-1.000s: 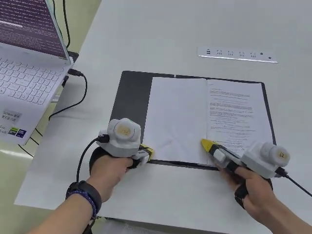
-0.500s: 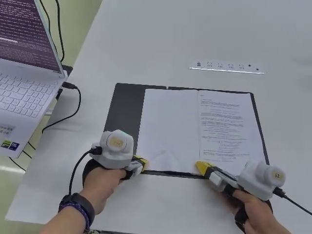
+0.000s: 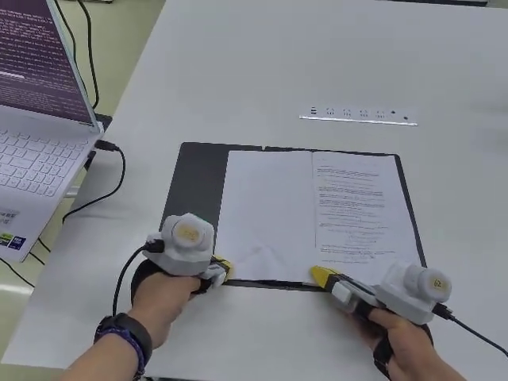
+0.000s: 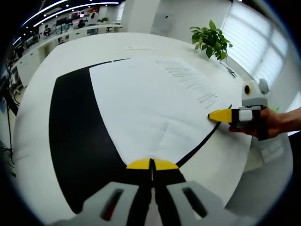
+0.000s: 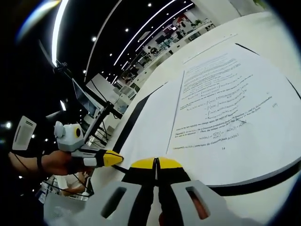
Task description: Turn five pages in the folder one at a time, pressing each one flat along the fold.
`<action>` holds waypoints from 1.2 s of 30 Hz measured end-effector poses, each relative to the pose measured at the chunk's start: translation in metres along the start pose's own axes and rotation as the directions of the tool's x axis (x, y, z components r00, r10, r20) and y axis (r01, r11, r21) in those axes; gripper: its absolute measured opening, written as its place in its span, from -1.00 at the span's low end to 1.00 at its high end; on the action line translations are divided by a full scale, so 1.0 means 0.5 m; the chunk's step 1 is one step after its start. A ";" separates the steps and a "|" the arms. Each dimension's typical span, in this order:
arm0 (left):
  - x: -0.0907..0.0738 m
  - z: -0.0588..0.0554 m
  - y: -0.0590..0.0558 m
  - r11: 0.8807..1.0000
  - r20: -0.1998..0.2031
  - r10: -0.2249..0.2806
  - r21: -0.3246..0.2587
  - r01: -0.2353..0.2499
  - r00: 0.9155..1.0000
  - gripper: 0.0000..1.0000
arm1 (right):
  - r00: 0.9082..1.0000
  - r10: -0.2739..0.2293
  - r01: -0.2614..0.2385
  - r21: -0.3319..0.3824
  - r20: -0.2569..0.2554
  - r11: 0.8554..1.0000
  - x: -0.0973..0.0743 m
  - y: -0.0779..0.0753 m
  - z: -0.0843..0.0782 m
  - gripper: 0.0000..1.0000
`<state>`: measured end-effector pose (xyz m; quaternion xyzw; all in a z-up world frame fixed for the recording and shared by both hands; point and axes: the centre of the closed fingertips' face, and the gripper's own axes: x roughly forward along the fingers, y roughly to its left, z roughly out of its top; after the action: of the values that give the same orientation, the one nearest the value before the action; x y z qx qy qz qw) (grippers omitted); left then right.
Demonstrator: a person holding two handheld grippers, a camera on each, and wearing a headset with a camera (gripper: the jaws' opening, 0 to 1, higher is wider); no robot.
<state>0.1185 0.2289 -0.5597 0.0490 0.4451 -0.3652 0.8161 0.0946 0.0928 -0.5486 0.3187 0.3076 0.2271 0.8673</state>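
Folder (image 3: 194, 182) open flat, blank page (image 3: 266, 210) beside printed page (image 3: 357, 206), left gripper (image 3: 222, 270) and right gripper (image 3: 320, 275) at near edge, both with jaws closed

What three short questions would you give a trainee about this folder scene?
1. True or false: in the head view the printed page lies right of the fold.
2. What stands left of the folder? A a laptop, B a cup, C a phone.
3. Fill in: the jaws of the left tongs and right tongs are both ____.
Key: 1 true; 2 A; 3 shut.
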 end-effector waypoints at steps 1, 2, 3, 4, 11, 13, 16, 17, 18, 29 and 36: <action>-0.002 0.001 -0.002 1.000 -0.003 0.000 0.001 0.000 1.000 -1.00 | 1.000 0.001 -0.001 0.004 0.000 1.000 -0.001 0.002 0.000 -1.00; -0.003 -0.001 -0.003 1.000 -0.008 -0.003 -0.005 0.003 1.000 -1.00 | 1.000 0.002 -0.002 0.006 0.000 1.000 -0.002 0.003 0.001 -1.00; -0.004 -0.002 -0.008 1.000 -0.010 -0.015 -0.017 0.014 1.000 -1.00 | 1.000 0.002 -0.002 0.005 -0.003 1.000 -0.002 0.003 0.002 -1.00; -0.005 0.000 -0.013 0.999 -0.003 -0.021 -0.026 0.021 1.000 -1.00 | 1.000 0.003 -0.003 0.006 -0.005 1.000 -0.004 0.005 0.003 -1.00; -0.020 0.016 -0.042 0.998 0.036 -0.039 -0.043 0.041 0.999 -0.88 | 1.000 0.020 -0.020 0.017 -0.013 1.000 -0.026 0.018 0.009 -0.81; -0.027 0.025 -0.048 0.998 0.052 -0.041 -0.042 0.043 0.998 -0.84 | 1.000 0.018 -0.019 -0.006 -0.022 1.000 -0.038 0.016 0.013 -0.76; -0.040 0.036 -0.056 0.999 0.069 -0.039 -0.015 0.040 0.997 -0.75 | 1.000 0.008 -0.008 -0.038 -0.020 0.999 -0.055 0.013 0.023 -0.67; -0.044 0.039 -0.059 0.999 0.072 -0.038 -0.009 0.038 0.997 -0.73 | 1.000 0.005 -0.006 -0.049 -0.020 0.999 -0.060 0.011 0.026 -0.64; -0.051 0.042 -0.062 0.999 0.077 -0.038 -0.001 0.038 0.996 -0.72 | 1.000 0.000 -0.001 -0.067 -0.022 0.998 -0.067 0.008 0.029 -0.62; -0.098 0.047 -0.078 0.998 0.102 -0.042 0.041 0.038 0.994 -0.58 | 0.999 -0.034 0.032 -0.170 -0.006 0.985 -0.141 -0.020 0.056 -0.50; -0.132 0.049 -0.080 0.997 0.131 -0.024 0.081 0.013 0.991 -0.44 | 0.998 -0.054 0.045 -0.256 -0.029 0.966 -0.182 -0.029 0.060 -0.39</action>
<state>0.0876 0.2266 -0.4851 0.0532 0.3756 -0.3928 0.8377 0.0536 0.0167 -0.5050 0.1924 0.2994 0.2487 0.9008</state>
